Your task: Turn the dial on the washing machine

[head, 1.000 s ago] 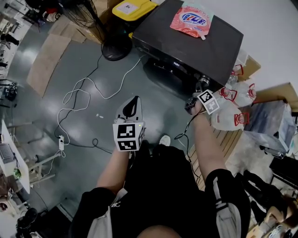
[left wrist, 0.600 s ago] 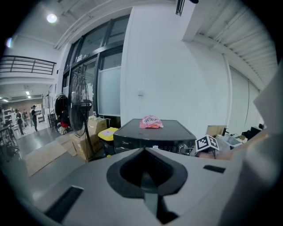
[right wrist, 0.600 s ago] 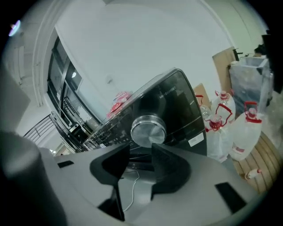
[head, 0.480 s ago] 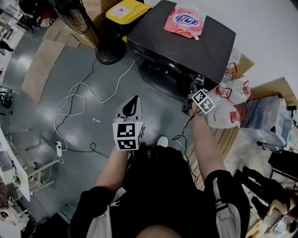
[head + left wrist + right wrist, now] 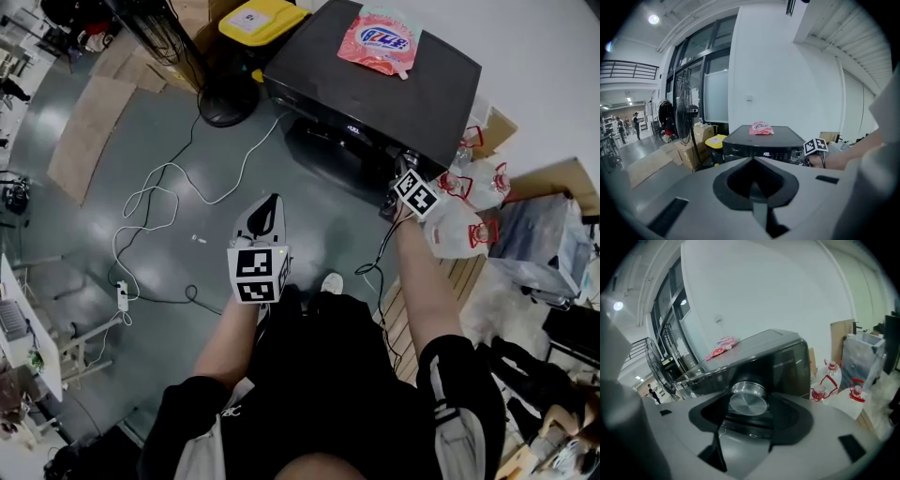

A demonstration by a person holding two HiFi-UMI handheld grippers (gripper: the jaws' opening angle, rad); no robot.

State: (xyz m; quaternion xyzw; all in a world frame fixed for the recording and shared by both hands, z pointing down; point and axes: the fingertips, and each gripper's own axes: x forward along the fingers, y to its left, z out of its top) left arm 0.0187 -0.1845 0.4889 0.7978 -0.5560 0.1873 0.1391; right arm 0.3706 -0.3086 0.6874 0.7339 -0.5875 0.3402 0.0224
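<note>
The black washing machine [image 5: 375, 84] stands at the top of the head view, and its round silver dial [image 5: 409, 157] sits at the front right corner. My right gripper [image 5: 400, 178] is at that dial. In the right gripper view the dial [image 5: 748, 399] lies between the jaws of the right gripper [image 5: 751, 412]. The jaws are opening and there is a gap on each side of the dial. My left gripper [image 5: 266, 214] hangs over the floor well short of the machine, shut and holding nothing. From the left gripper [image 5: 757, 190] view, the machine [image 5: 764, 140] is straight ahead.
A pink detergent pouch [image 5: 378, 39] lies on the machine's lid. Clear water jugs with red handles [image 5: 464, 230] stand right of the machine. A pedestal fan [image 5: 225, 94], a yellow-lidded bin [image 5: 261, 19] and cardboard boxes are to its left. White and black cables [image 5: 159, 187] trail over the grey floor.
My right gripper has stayed at the dial, shifting slightly up toward the machine. My left gripper has not moved.
</note>
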